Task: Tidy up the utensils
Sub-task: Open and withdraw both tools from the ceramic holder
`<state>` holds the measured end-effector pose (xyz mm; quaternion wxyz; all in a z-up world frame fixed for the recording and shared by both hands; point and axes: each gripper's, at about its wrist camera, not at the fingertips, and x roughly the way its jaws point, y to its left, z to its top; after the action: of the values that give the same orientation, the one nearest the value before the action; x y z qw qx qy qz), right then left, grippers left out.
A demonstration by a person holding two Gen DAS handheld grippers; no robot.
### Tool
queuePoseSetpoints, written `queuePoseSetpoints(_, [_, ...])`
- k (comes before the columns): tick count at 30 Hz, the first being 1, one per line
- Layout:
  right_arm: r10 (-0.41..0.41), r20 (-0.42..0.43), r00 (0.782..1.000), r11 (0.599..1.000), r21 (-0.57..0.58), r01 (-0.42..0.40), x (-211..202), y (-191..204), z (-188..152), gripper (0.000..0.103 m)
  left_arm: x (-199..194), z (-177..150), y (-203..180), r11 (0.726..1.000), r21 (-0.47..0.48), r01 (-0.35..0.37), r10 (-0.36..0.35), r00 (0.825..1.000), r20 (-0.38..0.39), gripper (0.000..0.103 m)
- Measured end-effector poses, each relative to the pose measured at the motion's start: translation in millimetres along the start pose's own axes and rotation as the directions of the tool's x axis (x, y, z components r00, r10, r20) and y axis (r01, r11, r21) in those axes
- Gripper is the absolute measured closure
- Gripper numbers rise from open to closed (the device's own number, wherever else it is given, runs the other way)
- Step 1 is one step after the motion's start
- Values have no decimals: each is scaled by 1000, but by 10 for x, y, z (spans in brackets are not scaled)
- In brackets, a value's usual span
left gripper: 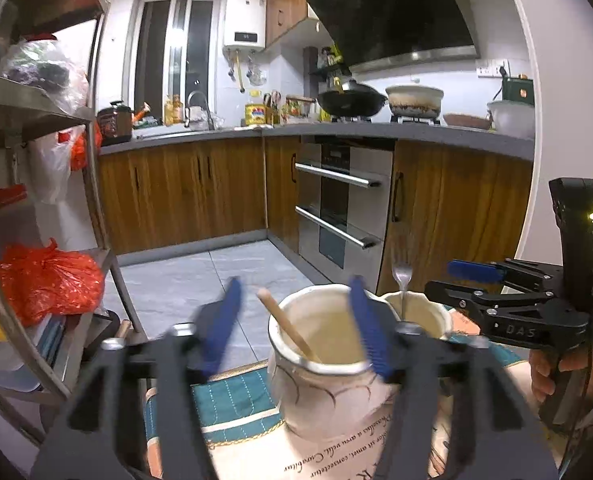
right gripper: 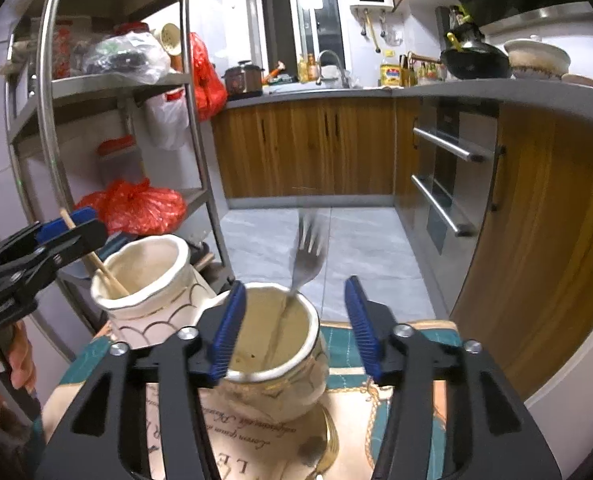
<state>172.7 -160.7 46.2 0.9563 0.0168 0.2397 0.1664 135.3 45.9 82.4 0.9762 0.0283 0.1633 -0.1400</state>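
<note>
Two cream ceramic jars stand side by side on a printed mat. The left jar (left gripper: pixel 328 364) (right gripper: pixel 148 292) holds a wooden chopstick (left gripper: pixel 286 326) (right gripper: pixel 104 272) that leans left. The right jar (left gripper: pixel 420 314) (right gripper: pixel 272 344) holds a metal fork (left gripper: pixel 402 280) (right gripper: pixel 306 258), tines up and blurred. My left gripper (left gripper: pixel 296 320) is open and empty above the left jar. My right gripper (right gripper: pixel 294 320) is open and empty above the right jar. Each gripper shows from the side in the other wrist view.
A gold spoon (right gripper: pixel 320 448) lies on the mat (right gripper: pixel 348 348) in front of the right jar. A metal shelf rack (right gripper: pixel 116 84) with red bags stands at the left. Wooden cabinets (right gripper: pixel 308 148) and an oven (right gripper: pixel 444 176) ring the tiled floor.
</note>
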Motion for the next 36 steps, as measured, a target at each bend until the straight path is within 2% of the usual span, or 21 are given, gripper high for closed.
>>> queuePoseSetpoints(2, [-2, 14, 1000, 1000, 6, 2, -112, -19, -17, 36, -136, -18, -33, 1000, 5, -6, 6, 1000, 16, 28])
queuePoseSetpoints(4, [-6, 33, 999, 1000, 11, 6, -232, -32, -38, 26, -285, -45, -78, 1000, 8, -6, 6, 999, 40, 13])
queuePoseSetpoints(5, [-12, 54, 998, 1000, 14, 11, -329, -43, -53, 20, -327, -43, -99, 1000, 9, -7, 7, 999, 47, 11])
queuePoseSetpoints(7, [-13, 86, 996, 1000, 22, 11, -478, -54, -70, 14, -469, -70, -170, 1000, 18, -13, 12, 998, 60, 5])
queuePoseSetpoints(9, [-13, 115, 993, 1000, 22, 11, -619, -47, -96, 8, -591, -104, -229, 999, 25, -22, 20, 997, 74, 5])
queuePoseSetpoints(15, [-25, 174, 984, 1000, -10, 27, -982, 48, -233, 5, -914, -247, -418, 997, 64, -48, 42, 995, 96, 5])
queuePoseSetpoints(18, [-39, 178, 983, 998, -31, 46, -1095, 103, -323, 5, -1033, -297, -464, 998, 48, -49, 45, 995, 88, 5])
queuePoseSetpoints(21, [-55, 175, 983, 997, -46, 64, -1171, 151, -407, 5, -1118, -330, -418, 1000, -11, -20, 21, 997, 80, 5])
queuePoseSetpoints(27, [-49, 175, 983, 997, -57, 60, -1316, 197, -583, 5, -1254, -379, -377, 998, -52, -28, 32, 996, 80, 5])
queuePoseSetpoints(36, [-65, 163, 984, 997, -32, 71, -1396, 173, -716, 5, -1340, -441, -399, 997, -45, -67, 70, 996, 63, 5])
